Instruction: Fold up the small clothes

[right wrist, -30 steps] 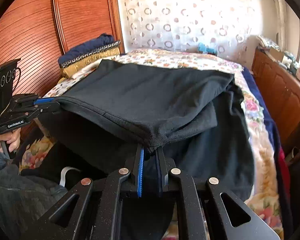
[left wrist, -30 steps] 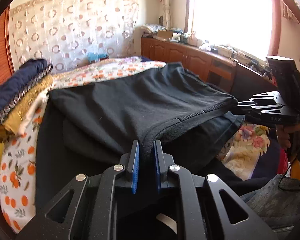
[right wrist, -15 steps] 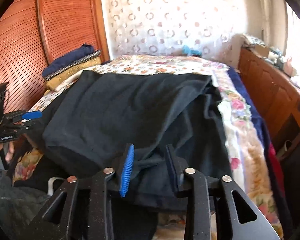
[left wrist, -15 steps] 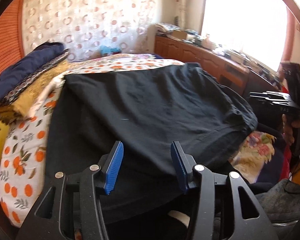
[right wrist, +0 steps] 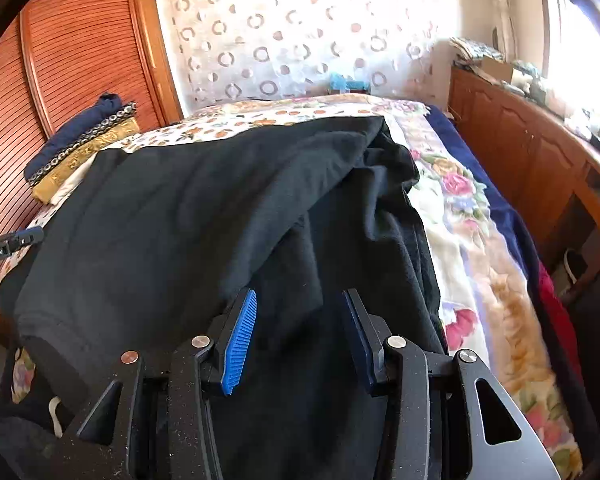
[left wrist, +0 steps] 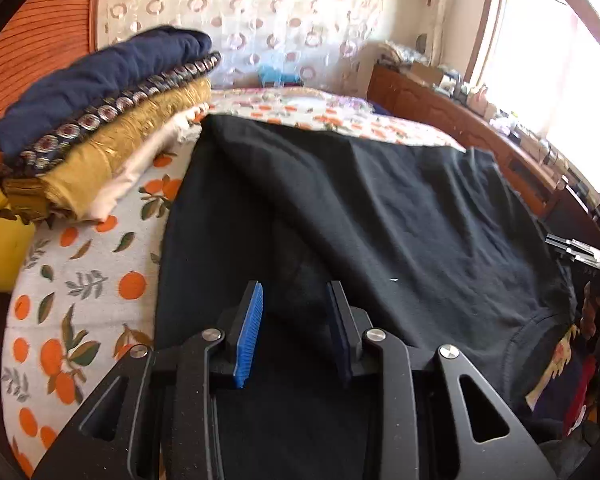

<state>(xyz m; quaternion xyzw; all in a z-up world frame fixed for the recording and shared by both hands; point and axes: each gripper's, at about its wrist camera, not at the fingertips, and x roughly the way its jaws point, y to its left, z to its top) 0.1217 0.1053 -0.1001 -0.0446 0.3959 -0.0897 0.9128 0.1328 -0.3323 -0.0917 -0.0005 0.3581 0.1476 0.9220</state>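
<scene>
A black garment (left wrist: pixel 380 216) lies folded over on the bed, its upper layer draped across the lower one. It also fills the right wrist view (right wrist: pixel 188 216). My left gripper (left wrist: pixel 294 300) is open and empty, hovering just over the garment's near left part. My right gripper (right wrist: pixel 300 308) is open and empty over the garment's near right part. The left gripper's tip shows at the left edge of the right wrist view (right wrist: pixel 16 240), and the right gripper's tip shows at the right edge of the left wrist view (left wrist: pixel 576 248).
A stack of folded clothes (left wrist: pixel 100 120), navy on top of gold, sits at the bed's left by the wooden wardrobe (right wrist: pixel 60 60). An orange-print sheet (left wrist: pixel 84 280) and a floral blanket (right wrist: pixel 472 248) cover the bed. A wooden cabinet (right wrist: pixel 532 152) runs along the right.
Both grippers were shut on the garment's hem one second ago and have let it go. The raised edge has dropped onto the bed. Both grippers have opened and moved in over the cloth.
</scene>
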